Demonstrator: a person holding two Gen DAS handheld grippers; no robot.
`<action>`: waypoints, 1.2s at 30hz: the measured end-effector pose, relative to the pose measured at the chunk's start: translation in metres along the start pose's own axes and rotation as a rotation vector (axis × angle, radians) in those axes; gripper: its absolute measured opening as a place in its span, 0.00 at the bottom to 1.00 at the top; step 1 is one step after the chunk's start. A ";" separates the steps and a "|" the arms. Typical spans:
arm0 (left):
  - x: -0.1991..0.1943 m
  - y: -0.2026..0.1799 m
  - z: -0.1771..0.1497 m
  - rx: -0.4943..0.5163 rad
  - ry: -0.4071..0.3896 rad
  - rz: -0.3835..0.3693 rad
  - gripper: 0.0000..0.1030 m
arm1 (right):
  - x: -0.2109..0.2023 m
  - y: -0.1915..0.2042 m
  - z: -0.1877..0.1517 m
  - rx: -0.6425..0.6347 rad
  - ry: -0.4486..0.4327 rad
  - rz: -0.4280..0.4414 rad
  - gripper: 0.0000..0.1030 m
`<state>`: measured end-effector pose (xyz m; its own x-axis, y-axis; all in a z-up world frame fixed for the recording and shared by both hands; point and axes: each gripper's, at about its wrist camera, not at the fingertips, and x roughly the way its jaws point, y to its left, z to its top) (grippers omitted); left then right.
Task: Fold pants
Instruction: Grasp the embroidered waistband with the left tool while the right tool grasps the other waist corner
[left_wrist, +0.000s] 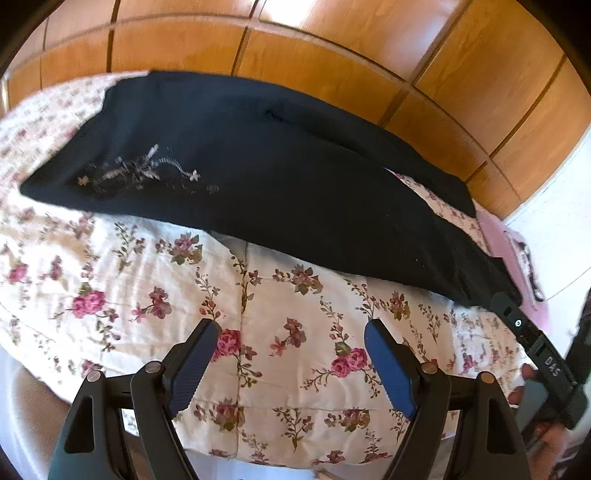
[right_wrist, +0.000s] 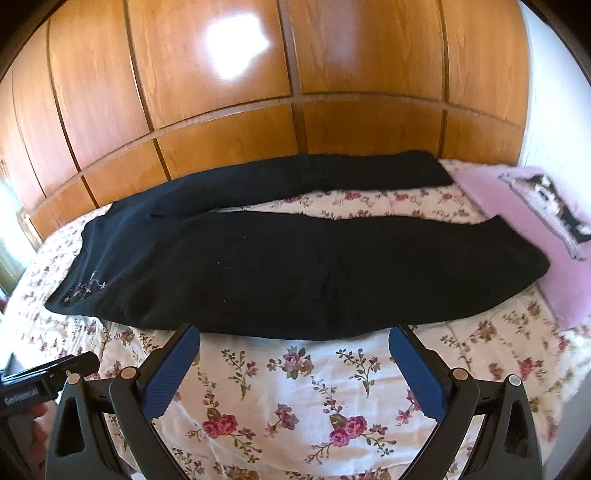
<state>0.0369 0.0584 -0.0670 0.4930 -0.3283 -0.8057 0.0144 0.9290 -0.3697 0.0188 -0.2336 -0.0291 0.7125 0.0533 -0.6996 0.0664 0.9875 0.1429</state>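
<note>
Black pants (right_wrist: 288, 273) lie spread flat across a floral bedspread, waist to the left with pale embroidery (right_wrist: 86, 286) near the hip, and the two legs stretch right toward a pink pillow. In the left wrist view the same pants (left_wrist: 258, 177) run from upper left to lower right. My left gripper (left_wrist: 291, 330) is open above bare bedspread, short of the pants' near edge. My right gripper (right_wrist: 293, 338) is open too, its blue fingertips (right_wrist: 186, 341) just at the near edge of the front leg, holding nothing. The other gripper's body shows at each view's edge.
The floral bedspread (right_wrist: 295, 387) covers the bed in front of the pants. A pink pillow with a cat picture (right_wrist: 539, 221) lies at the right, under the leg ends. Wooden wardrobe doors (right_wrist: 229, 92) stand right behind the bed. A white wall (left_wrist: 561, 206) is at the right.
</note>
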 end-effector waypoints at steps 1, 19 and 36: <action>0.001 0.008 0.002 -0.034 -0.003 -0.017 0.81 | 0.002 -0.004 -0.001 0.013 0.003 0.011 1.00; 0.014 0.107 0.049 -0.326 -0.215 -0.027 0.79 | 0.060 -0.114 -0.006 0.347 0.111 -0.003 0.94; 0.044 0.118 0.088 -0.295 -0.285 0.067 0.65 | 0.087 -0.137 0.009 0.469 0.028 0.069 0.63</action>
<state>0.1363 0.1687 -0.1053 0.7059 -0.1695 -0.6877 -0.2558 0.8444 -0.4707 0.0785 -0.3657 -0.1031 0.7078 0.1269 -0.6950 0.3326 0.8081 0.4863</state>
